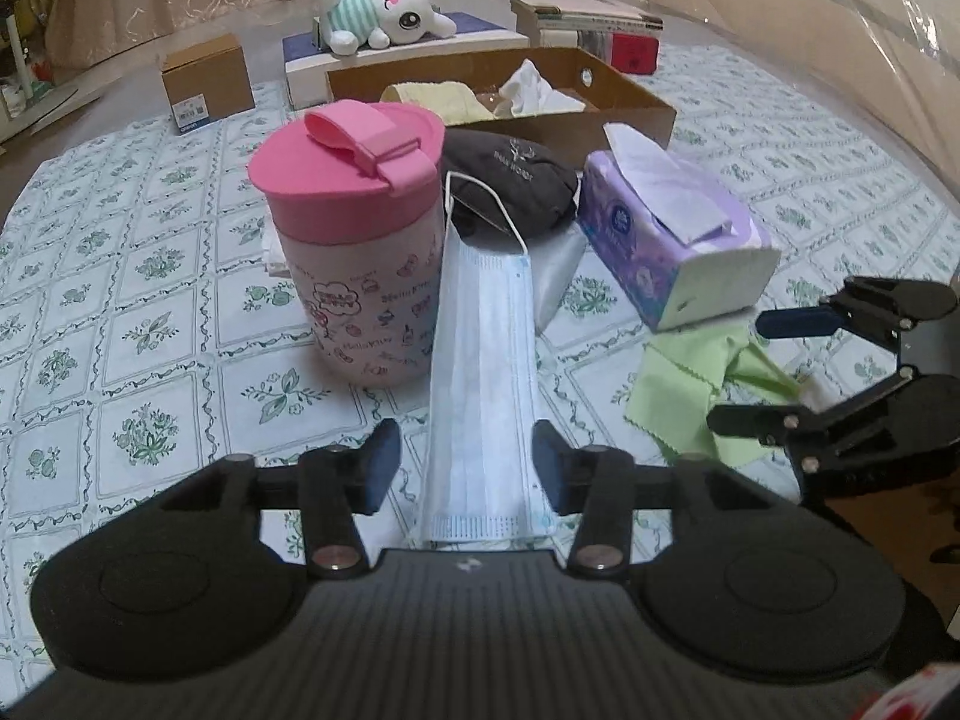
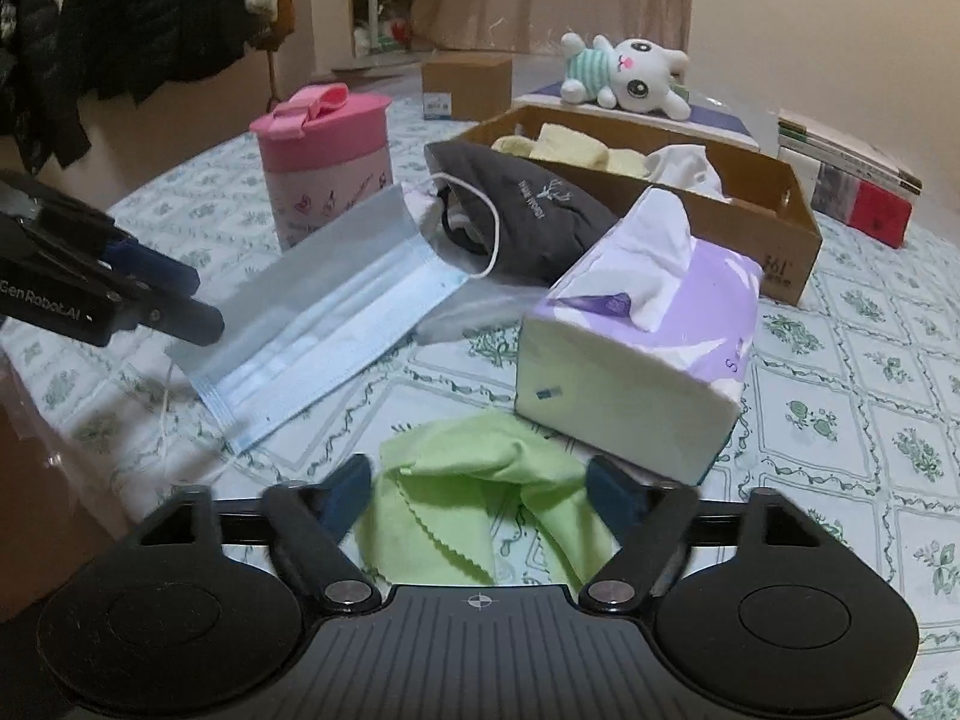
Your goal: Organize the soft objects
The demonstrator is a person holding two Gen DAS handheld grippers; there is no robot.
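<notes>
The left gripper (image 1: 467, 468) stood spread astride the pale blue pleated face mask (image 1: 480, 372) (pads clear); the right gripper (image 2: 480, 495) gaped over the crumpled lime-green cloth (image 2: 480, 480).

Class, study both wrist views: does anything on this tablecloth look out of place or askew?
Yes. The blue face mask leans against the pink cup rather than lying flat, one ear loop draped over the dark cap. The green cloth lies crumpled, unfolded.
</notes>
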